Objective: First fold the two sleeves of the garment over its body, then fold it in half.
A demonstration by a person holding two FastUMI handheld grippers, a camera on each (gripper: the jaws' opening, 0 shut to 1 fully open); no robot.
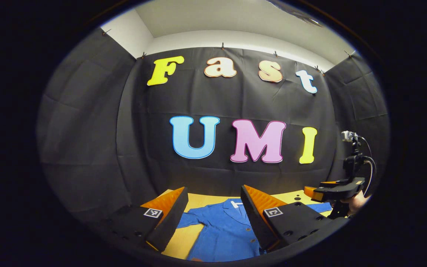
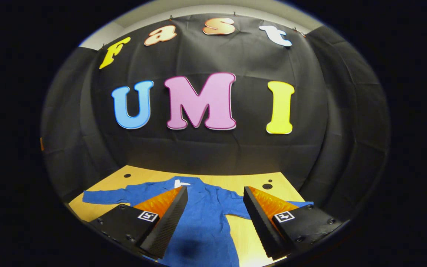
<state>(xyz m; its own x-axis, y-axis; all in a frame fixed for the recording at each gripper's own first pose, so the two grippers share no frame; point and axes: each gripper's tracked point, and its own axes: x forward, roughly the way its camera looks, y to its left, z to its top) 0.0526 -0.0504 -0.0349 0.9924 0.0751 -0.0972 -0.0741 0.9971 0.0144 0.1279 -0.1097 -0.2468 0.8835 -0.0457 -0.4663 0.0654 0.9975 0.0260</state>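
Both the left gripper [image 1: 213,211] and right gripper [image 2: 215,211] hover with jaws wide apart, holding nothing, over the blue shirt [image 2: 202,215] lying flat, sleeves spread toward nine and three o'clock

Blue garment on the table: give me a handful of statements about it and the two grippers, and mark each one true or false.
1. The blue garment lies spread flat on the wooden table. True.
2. Both sleeves are already folded over the body. False: in the right gripper view the left sleeve stretches out to the side, unfolded.
3. The right gripper is open, nothing between its fingers. True.
4. The left gripper is clamped on the collar. False: its jaws stand apart above the garment, gripping nothing.
5. The garment is red. False: it is blue.
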